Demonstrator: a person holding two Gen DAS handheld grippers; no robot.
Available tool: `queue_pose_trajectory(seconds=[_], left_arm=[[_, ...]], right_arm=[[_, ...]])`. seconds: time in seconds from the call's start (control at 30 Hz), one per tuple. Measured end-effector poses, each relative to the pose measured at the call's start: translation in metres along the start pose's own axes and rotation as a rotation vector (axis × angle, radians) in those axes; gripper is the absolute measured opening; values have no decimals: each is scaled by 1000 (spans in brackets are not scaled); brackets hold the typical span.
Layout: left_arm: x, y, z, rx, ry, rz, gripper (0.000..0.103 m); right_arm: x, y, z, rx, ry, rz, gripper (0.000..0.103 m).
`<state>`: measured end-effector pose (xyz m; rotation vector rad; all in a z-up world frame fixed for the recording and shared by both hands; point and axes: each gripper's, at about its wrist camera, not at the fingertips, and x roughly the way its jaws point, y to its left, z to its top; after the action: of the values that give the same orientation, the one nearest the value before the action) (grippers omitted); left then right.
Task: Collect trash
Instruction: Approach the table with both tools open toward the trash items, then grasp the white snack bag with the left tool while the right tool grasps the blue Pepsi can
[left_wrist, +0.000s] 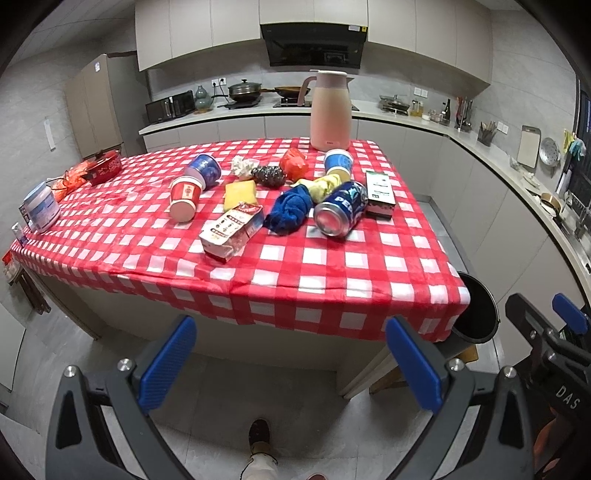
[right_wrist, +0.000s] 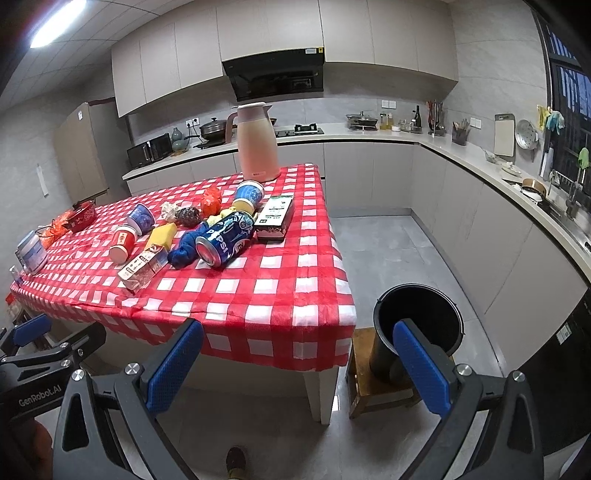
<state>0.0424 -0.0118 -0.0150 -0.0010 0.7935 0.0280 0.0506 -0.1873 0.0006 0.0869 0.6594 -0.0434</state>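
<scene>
My left gripper (left_wrist: 291, 363) hangs with its jaws spread wide and nothing between them, short of the table (left_wrist: 295, 273) edge. Ahead of its fingers lies the trash: a carton (left_wrist: 231, 230) nearest, just left of centre; a blue cloth (left_wrist: 290, 206) and a can (left_wrist: 341, 208) on its side further ahead to the right; a red cup (left_wrist: 184, 197) tipped over to the left. My right gripper (right_wrist: 295, 363) is also wide open and empty. Its left finger (right_wrist: 175, 365) sits before the table's near edge; its right finger (right_wrist: 421, 365) overlaps the black bin (right_wrist: 417, 314), which stands on a stool (right_wrist: 360, 373) just right of the table.
</scene>
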Motion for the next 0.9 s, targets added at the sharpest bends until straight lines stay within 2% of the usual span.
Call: queue_pose_trajectory(seconds=[0.5, 0.9], left_arm=[[73, 58, 44, -11, 52, 8, 103], [136, 85, 73, 39, 99, -19, 103]], right_arm=[[73, 60, 36, 10, 42, -9, 103], [138, 103, 63, 28, 82, -23, 103]])
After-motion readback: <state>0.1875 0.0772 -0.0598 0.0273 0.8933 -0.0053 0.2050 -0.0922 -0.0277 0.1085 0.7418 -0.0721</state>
